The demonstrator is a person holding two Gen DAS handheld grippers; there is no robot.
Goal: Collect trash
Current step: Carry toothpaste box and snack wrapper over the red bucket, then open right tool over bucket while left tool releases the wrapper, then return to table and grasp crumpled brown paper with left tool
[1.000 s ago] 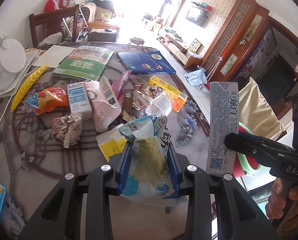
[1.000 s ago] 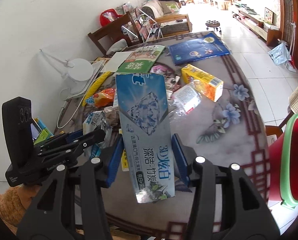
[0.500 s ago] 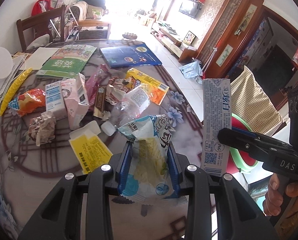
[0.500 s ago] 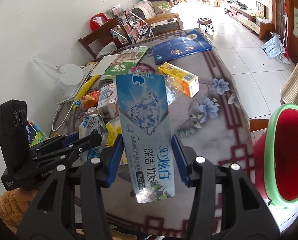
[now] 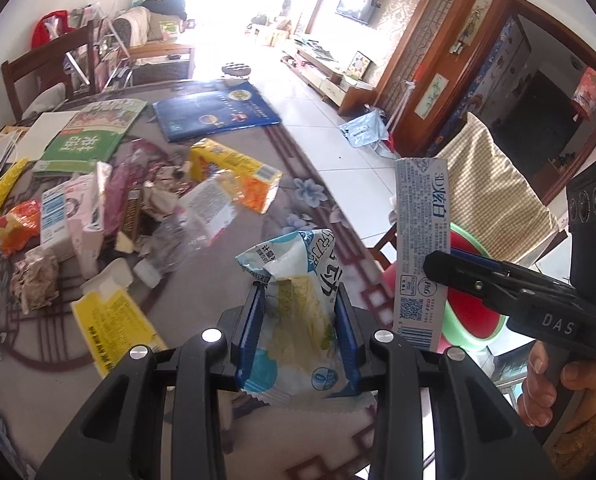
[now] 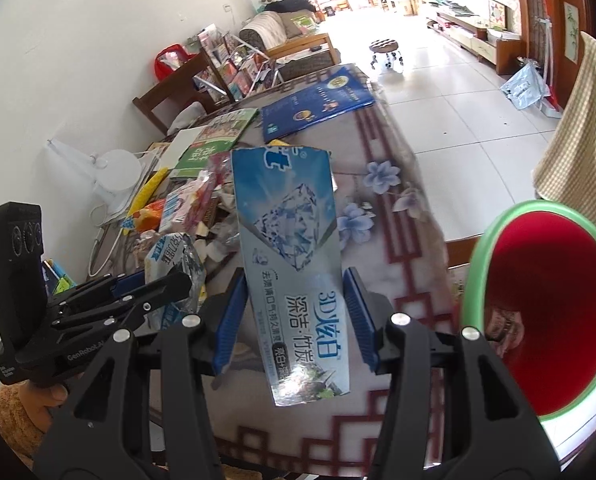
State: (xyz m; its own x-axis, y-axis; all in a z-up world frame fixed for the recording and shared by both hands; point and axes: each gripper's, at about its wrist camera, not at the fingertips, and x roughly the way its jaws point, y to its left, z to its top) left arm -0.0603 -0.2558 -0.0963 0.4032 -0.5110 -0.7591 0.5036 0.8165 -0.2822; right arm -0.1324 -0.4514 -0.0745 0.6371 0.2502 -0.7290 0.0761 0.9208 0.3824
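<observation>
My left gripper (image 5: 299, 312) is shut on a crumpled blue and yellow snack wrapper (image 5: 298, 300), held above the table near its right edge. It also shows in the right wrist view (image 6: 178, 264). My right gripper (image 6: 294, 316) is shut on a flattened blue toothpaste box (image 6: 290, 248), held upright; the box also shows in the left wrist view (image 5: 421, 240). A red bin with a green rim (image 6: 545, 312) stands beside the table, to the right of and below both grippers. More trash lies piled on the table (image 5: 138, 216).
A yellow carton (image 5: 234, 172), milk cartons (image 5: 70, 220), a plastic bottle (image 5: 194, 220), a yellow paper (image 5: 114, 324), a green book (image 5: 90, 136) and a blue book (image 5: 214, 112) lie on the floral tablecloth (image 6: 381, 216). A cushioned chair (image 5: 493, 200) stands behind the bin.
Both grippers have moved right with their loads, toward the table edge and the red bin, which now fills more of the right wrist view. The trash pile has slid left.
</observation>
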